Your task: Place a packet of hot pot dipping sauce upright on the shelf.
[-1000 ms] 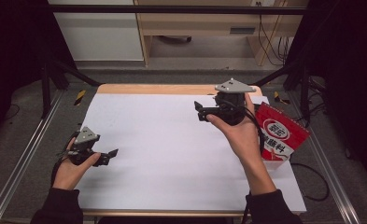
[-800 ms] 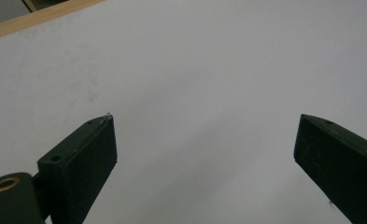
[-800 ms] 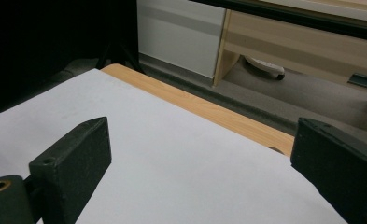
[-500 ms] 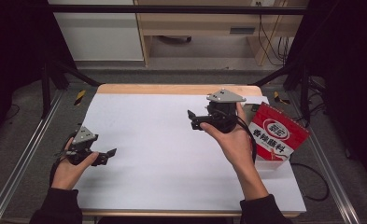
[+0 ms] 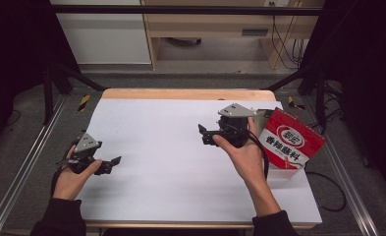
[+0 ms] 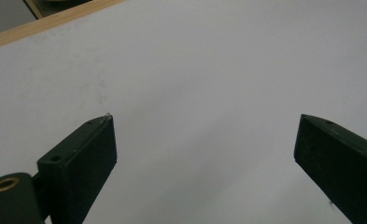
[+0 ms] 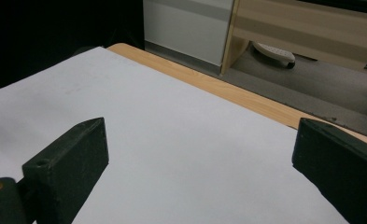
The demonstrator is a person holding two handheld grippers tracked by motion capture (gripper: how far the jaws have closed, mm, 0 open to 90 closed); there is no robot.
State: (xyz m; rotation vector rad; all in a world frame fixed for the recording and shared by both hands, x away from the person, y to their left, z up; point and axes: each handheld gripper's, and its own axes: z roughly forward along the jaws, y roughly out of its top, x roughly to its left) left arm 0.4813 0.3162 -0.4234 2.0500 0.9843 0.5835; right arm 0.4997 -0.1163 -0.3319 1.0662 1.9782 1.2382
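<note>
White paper covers the surface [image 5: 171, 162], with a strip of bare wood along its far edge at 12 o'clock and dark floor, metal rails and a pale cabinet [image 5: 102, 34] beyond.

Your right gripper [image 5: 207, 136] sits at about 2 o'clock from the middle of the surface, held up in your right hand [image 5: 244, 155], its grey plate on top and its fingers pointing toward 9 o'clock. Just beside it, at 3 o'clock, a red and white bag [image 5: 291, 142] with printed characters stands tilted at the right edge of the surface; your wrist is close against it, though you cannot tell whether they touch. A black cable runs across the floor past the bag.

Your left gripper [image 5: 113, 163] is low at 8 o'clock, well apart from the right one, fingers pointing toward 3 o'clock. Between the two grippers lies plain white paper.

From the left gripper view, its fingers [image 6: 85, 158] are spread wide with nothing between them, over bare paper and a sliver of wooden edge. The right gripper view shows its fingers [image 7: 74, 163] also released and empty, and beyond them the wooden edge, the cabinet and a wooden desk leg on the grey floor.
</note>
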